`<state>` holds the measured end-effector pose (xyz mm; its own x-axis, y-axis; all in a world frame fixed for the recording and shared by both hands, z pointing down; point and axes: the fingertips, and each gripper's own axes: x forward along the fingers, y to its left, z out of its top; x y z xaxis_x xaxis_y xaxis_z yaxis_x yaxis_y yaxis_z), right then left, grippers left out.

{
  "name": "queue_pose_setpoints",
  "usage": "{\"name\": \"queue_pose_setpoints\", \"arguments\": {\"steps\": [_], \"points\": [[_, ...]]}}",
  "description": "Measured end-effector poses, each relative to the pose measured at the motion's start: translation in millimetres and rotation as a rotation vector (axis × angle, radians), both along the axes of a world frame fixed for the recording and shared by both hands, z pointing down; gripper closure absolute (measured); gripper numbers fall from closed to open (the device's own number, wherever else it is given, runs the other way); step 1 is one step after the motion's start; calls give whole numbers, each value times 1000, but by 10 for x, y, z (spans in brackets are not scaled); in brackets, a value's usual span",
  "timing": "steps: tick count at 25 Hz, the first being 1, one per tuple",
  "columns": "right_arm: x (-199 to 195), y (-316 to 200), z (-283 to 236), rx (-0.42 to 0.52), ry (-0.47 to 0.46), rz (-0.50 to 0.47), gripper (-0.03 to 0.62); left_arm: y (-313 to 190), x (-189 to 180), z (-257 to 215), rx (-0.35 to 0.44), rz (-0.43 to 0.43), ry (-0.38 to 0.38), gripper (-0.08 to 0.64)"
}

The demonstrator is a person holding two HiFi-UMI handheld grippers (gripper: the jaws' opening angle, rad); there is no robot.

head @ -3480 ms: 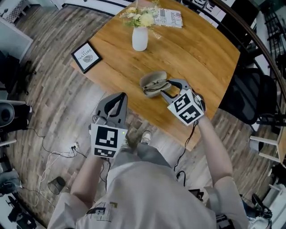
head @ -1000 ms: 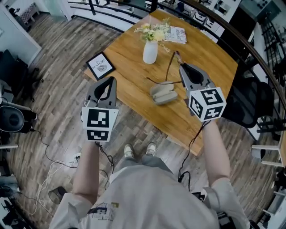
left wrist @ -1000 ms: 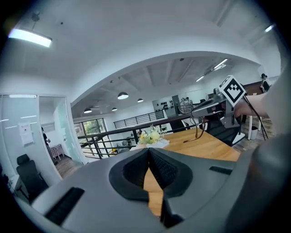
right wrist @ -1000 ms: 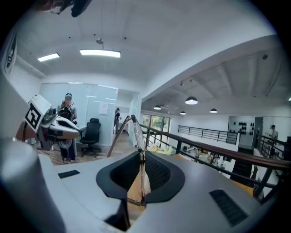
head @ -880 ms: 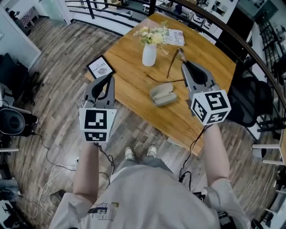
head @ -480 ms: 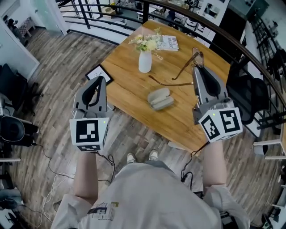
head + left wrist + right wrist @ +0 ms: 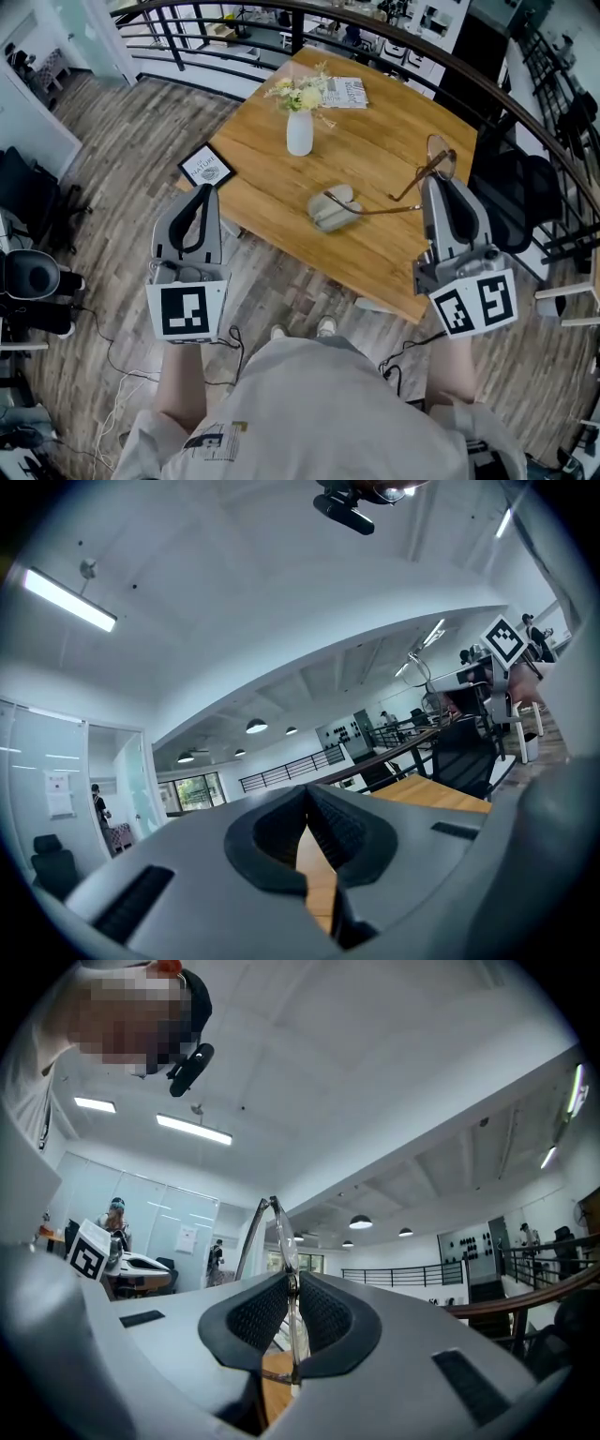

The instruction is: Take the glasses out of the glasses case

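The grey glasses case (image 7: 330, 208) lies open on the wooden table (image 7: 394, 122), near its front edge. My right gripper (image 7: 439, 180) is held up to the right of the case and is shut on the brown-framed glasses (image 7: 433, 161). One unfolded temple reaches left toward the case. In the right gripper view a lens of the glasses (image 7: 281, 1241) stands edge-on, pinched between the pads of the right gripper (image 7: 292, 1283). My left gripper (image 7: 202, 190) hangs off the table's left edge above the floor. In its own view the left gripper (image 7: 307, 799) is shut and holds nothing.
A white vase with flowers (image 7: 300, 131), a black-framed picture (image 7: 206, 167) and a magazine (image 7: 342, 91) sit on the table's far and left parts. A dark railing (image 7: 525, 103) curves behind it, with a black chair (image 7: 520, 197) at the right. Cables lie on the floor.
The glasses have come out of the case in the right gripper, which lifted them and carried them right. Both grippers have risen toward the camera; the case stays on the table.
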<state>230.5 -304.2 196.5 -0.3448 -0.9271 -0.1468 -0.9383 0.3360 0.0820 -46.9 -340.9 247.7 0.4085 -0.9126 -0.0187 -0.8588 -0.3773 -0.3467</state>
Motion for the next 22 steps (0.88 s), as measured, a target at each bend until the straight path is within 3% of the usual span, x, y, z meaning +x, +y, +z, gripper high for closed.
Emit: {"name": "queue_pose_setpoints", "arguments": {"steps": [8, 14, 20, 22], "points": [[-123, 330, 331, -71, 65, -20, 534, 288, 11, 275, -67, 22, -20, 543], [-247, 392, 604, -151, 50, -55, 532, 383, 0, 517, -89, 58, -64, 543], [-266, 407, 719, -170, 40, -68, 532, 422, 56, 527, -125, 35, -54, 543], [-265, 405, 724, -169, 44, -70, 532, 424, 73, 536, -105, 53, -75, 543]]}}
